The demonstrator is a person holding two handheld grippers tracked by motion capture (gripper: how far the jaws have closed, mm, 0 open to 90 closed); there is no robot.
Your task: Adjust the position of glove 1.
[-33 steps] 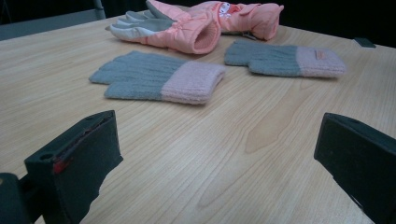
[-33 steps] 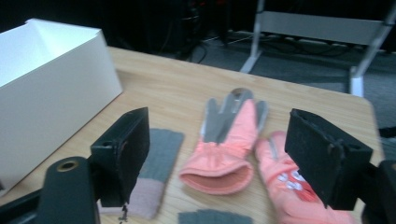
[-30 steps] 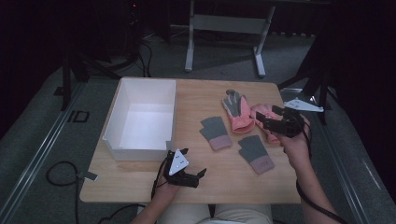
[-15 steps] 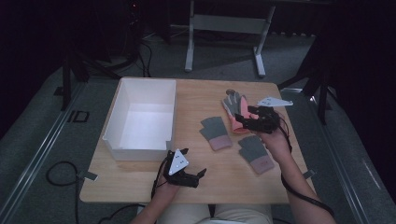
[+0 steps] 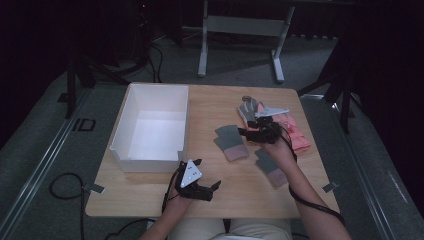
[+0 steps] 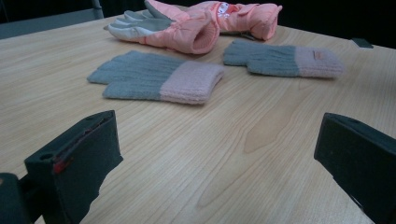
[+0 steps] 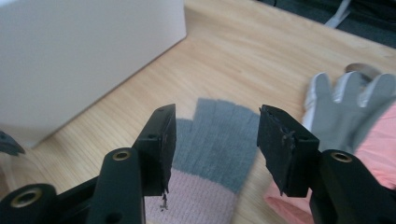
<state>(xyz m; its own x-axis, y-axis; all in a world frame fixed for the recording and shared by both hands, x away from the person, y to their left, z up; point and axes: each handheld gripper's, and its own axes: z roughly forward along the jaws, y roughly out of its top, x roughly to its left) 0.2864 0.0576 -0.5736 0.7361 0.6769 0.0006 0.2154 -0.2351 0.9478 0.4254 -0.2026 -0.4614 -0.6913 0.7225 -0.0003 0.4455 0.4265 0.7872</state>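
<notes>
My right tool [image 5: 251, 131] hangs over the grey-and-pink knit glove [image 7: 212, 156], jaws half spread and just closing in, pads not yet touching it. The glove lies flat on the table [image 7: 243, 56] directly below the tips. My left tool [image 5: 204, 186] rests spread wide, gripping nothing.

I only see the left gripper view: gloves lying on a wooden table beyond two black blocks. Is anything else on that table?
Observer: Yes, a white box, open on top, stands on the person's left side.
Operator: Where is the other claw?
Observer: The right claw is over a grey-and-pink knit glove.
Operator: Has it grabbed it?
Observer: Not yet. Its jaws have just been closing with the glove between them, and a gap remains.
</notes>
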